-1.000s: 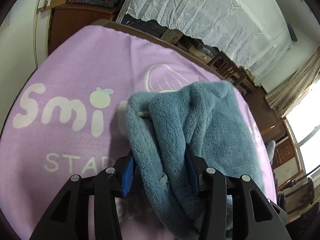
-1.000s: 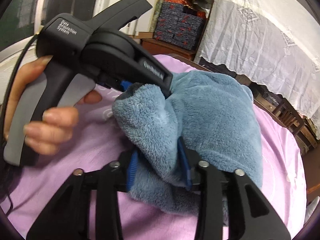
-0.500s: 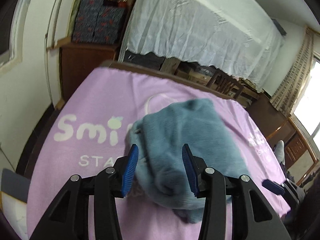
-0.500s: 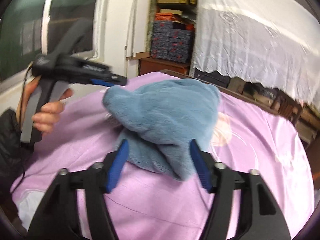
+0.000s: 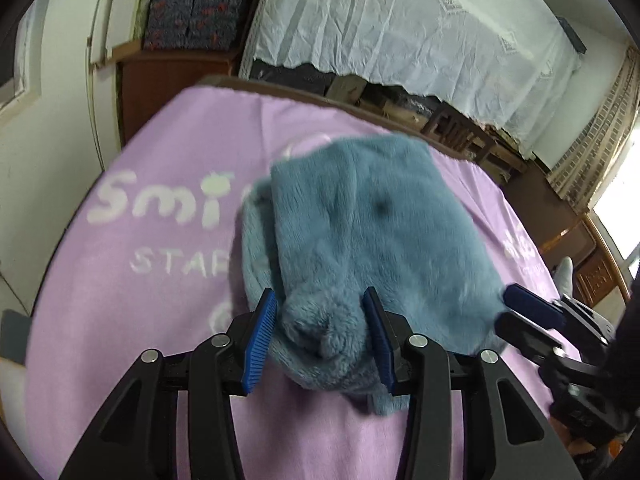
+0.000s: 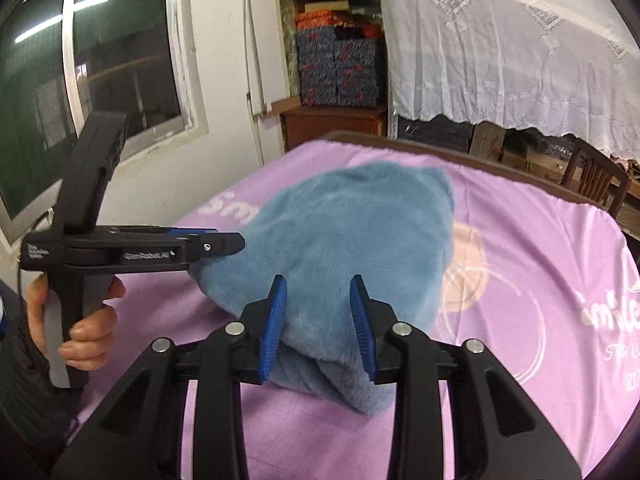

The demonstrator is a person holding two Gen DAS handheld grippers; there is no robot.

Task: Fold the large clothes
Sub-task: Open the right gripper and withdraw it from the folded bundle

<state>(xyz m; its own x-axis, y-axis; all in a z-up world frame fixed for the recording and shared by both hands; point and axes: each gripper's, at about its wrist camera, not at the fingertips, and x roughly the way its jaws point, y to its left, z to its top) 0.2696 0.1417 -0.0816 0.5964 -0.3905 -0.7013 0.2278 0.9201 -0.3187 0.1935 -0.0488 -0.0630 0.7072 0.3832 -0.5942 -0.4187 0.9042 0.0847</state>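
Worktop (image 5: 320, 98) with a brown rim, draped in a lilac cloth (image 5: 160, 320) printed with white lettering. Behind it, toward 12 o'clock: white lace curtain (image 5: 400, 20), stacked patterned boxes (image 6: 340, 68) on a wooden cabinet (image 6: 332, 120). Dark window (image 6: 120, 60) at 10 o'clock in the right wrist view, wooden chair (image 6: 592, 176) at 3 o'clock.

Lettering partly covered by the blue fleece garment (image 5: 360, 220), so only "Smi" and "STA" legible. Whole scene slightly blurred. Underside of the fleece hidden.

Fleece in a folded heap mid-cloth, near edge lifted. Left hand-held gripper (image 5: 319, 300) clamped on a bunched corner at 6 o'clock, fleece filling the space between its blue pads. Seen from the right wrist, at 9 o'clock, gripped by a hand (image 6: 84, 320), tip at the fleece's edge. Right hand-held gripper (image 6: 318, 284) at the other near corner, jaws closing, fleece filling the gap from pad to pad.
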